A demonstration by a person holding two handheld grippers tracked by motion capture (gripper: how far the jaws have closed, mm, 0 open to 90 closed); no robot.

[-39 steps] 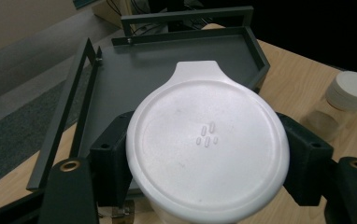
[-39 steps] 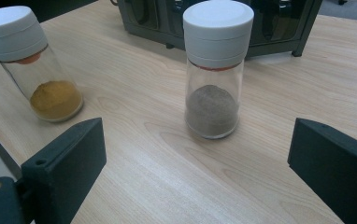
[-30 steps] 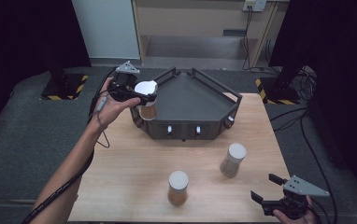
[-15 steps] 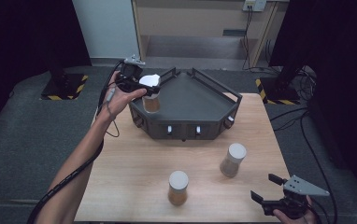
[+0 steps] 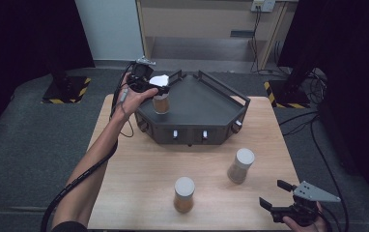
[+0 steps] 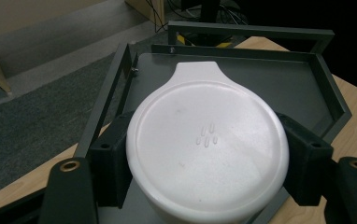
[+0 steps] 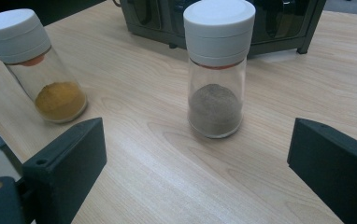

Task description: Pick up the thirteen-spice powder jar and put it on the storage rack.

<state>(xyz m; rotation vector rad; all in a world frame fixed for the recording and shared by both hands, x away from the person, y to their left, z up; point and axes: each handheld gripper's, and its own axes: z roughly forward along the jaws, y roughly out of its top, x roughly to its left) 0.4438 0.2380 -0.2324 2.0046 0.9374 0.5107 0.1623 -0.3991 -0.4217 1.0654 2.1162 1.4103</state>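
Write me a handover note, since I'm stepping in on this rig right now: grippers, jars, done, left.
Left gripper: shut on the white-capped spice jar, held by its cap over the left corner of the dark tray.
Right gripper: open, empty, at the table's near right edge.
Done: nothing is set down in the tray yet.
Left: set this jar down; then probably the yellow-powder jar and grey-powder jar, both upright on the table.
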